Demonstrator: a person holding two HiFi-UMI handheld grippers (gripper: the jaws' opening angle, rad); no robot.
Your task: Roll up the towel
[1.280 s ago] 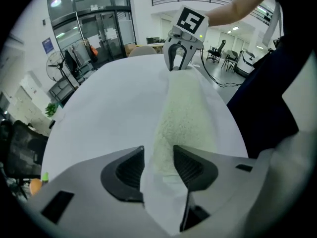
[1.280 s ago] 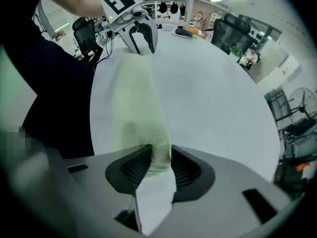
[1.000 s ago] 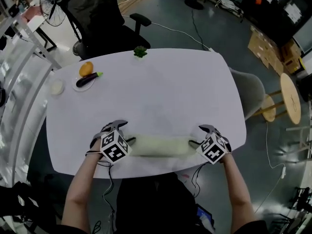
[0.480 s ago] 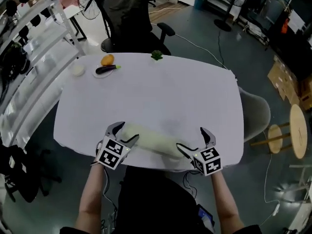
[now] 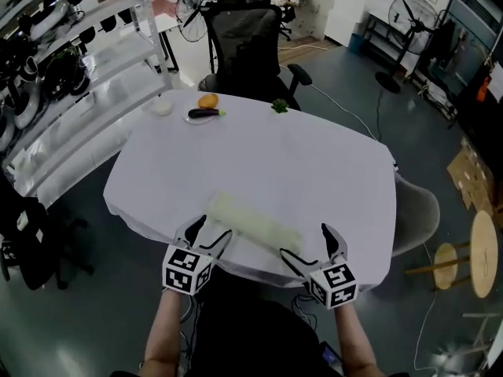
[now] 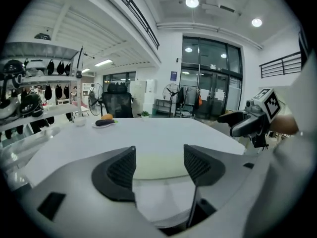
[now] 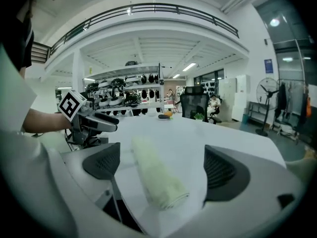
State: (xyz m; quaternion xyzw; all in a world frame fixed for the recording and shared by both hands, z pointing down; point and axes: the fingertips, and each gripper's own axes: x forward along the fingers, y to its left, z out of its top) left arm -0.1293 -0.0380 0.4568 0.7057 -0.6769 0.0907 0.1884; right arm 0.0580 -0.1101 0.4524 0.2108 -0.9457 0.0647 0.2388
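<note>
Resting rolled: towel (image 5: 253, 225) | left gripper (image 5: 213, 228) released | right gripper (image 5: 305, 240) jaws just opening, apparently clear of towel

The towel (image 5: 253, 225) is pale yellow-green and rolled into a thick, soft cylinder. It lies on the white worktop (image 5: 275, 155) close to the near edge, slanting from far left to near right. Its right end shows the rolled layers.

We've lifted the left gripper (image 5: 214, 228) and right gripper (image 5: 305, 240) off the towel (image 5: 253, 225), toward the bottom edge; right jaws just opening, gripping nothing.
</note>
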